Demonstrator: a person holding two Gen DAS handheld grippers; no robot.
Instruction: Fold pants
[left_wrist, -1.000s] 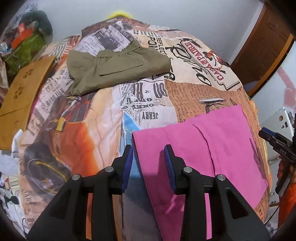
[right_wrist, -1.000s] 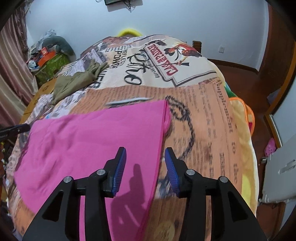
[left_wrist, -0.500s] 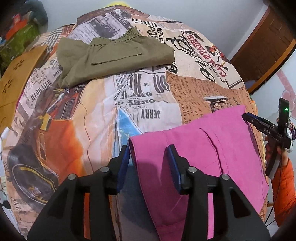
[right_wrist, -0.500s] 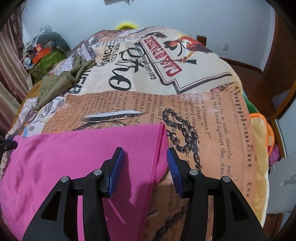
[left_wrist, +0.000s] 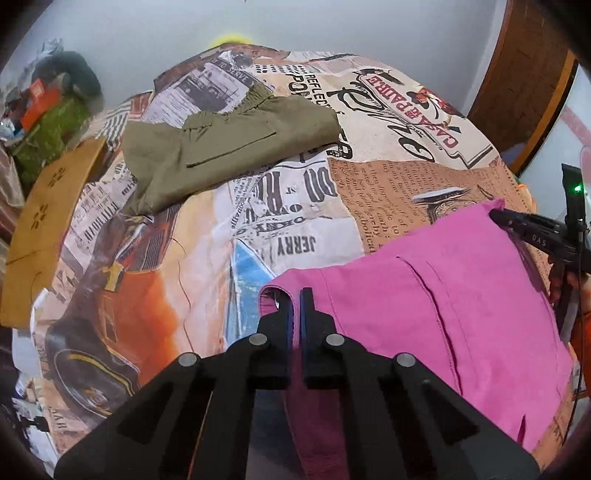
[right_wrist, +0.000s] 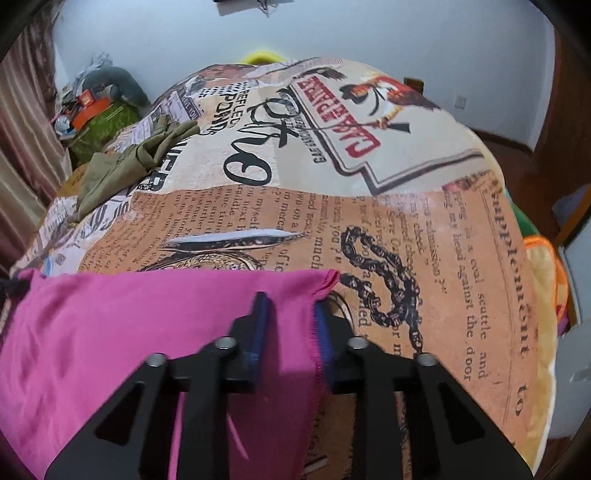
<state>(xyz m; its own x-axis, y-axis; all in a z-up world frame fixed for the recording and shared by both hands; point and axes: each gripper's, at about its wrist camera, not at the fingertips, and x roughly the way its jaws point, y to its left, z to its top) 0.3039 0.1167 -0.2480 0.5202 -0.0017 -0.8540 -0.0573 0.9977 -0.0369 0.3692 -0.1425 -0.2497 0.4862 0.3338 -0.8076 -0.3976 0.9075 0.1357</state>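
Pink pants (left_wrist: 436, 306) lie flat on the bed's printed cover, also seen in the right wrist view (right_wrist: 129, 332). My left gripper (left_wrist: 296, 310) is shut on the pants' near left corner, which bunches up between the blue pads. My right gripper (right_wrist: 290, 325) straddles the pants' far right corner with a strip of fabric between its pads (right_wrist: 260, 325); the jaws are partly closed, and the grip is not certain. The right gripper also shows in the left wrist view (left_wrist: 496, 214) at that corner.
Folded olive-green pants (left_wrist: 229, 144) lie at the far left of the bed, also in the right wrist view (right_wrist: 125, 166). A brown cardboard piece (left_wrist: 40, 221) and clutter (left_wrist: 48, 110) sit off the left edge. A wooden door (left_wrist: 528, 74) stands at right.
My left gripper has closed on the pink pants' left corner. My right gripper has moved forward to the right corner and its jaws have narrowed around the fabric.
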